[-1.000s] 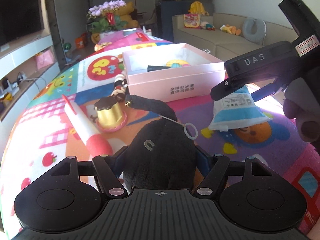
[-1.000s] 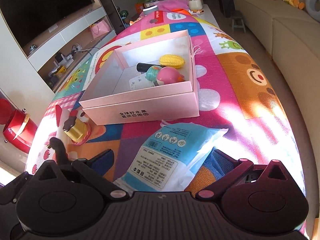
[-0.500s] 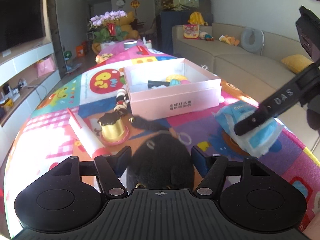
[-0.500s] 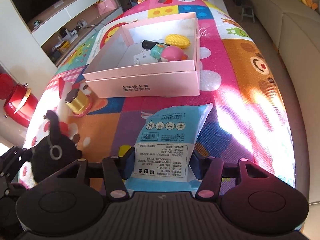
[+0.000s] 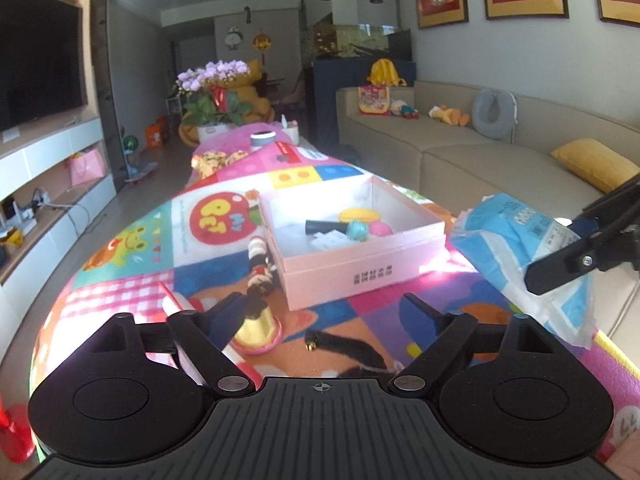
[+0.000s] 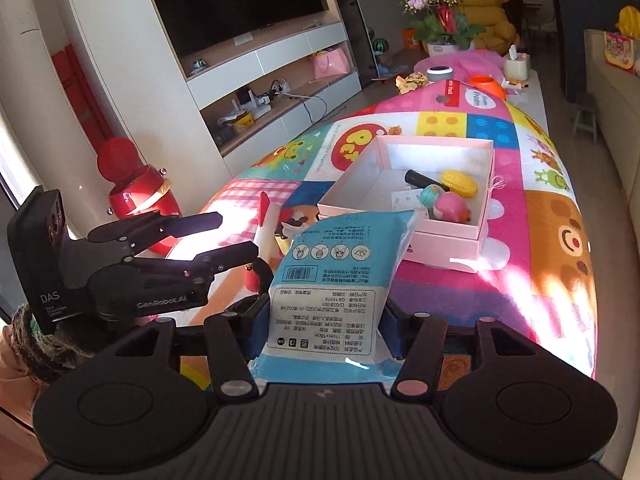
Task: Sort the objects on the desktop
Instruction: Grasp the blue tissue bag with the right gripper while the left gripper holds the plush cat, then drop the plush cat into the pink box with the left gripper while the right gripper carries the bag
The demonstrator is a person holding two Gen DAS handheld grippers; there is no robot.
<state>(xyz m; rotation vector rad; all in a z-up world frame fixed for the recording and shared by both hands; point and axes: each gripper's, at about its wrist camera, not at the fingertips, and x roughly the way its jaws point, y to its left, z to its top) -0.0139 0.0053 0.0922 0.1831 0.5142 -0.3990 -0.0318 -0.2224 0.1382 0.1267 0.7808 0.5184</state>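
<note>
The right gripper (image 6: 324, 320) is closed on a blue-and-white wipes packet (image 6: 334, 280); the packet is pinched between both fingers at its lower end and stands up and forward from them, clear of the mat. In the left wrist view the same packet (image 5: 516, 248) is seen raised to the right, with one finger of the right gripper across its lower edge.

The left gripper (image 5: 324, 316) is spread wide and nothing is held. Between and just below its fingers a black plush strap (image 5: 346, 350) lies on the play mat (image 5: 132, 248). Behind the left finger a gold bottle (image 5: 256, 326) stands on a pink ring. Just ahead of it a beaded bracelet (image 5: 260, 264) rests beside the box wall.

Ahead of both sets of jaws the open pink box (image 6: 452, 236) sits on the mat. Inside it a yellow corn toy (image 6: 459, 183), a black tube (image 6: 422, 179), a teal globe toy (image 6: 432, 196) and a pink toy (image 6: 452, 207) are grouped in the right half.

A red-and-white tube (image 6: 266, 220) lies left of the packet.
</note>
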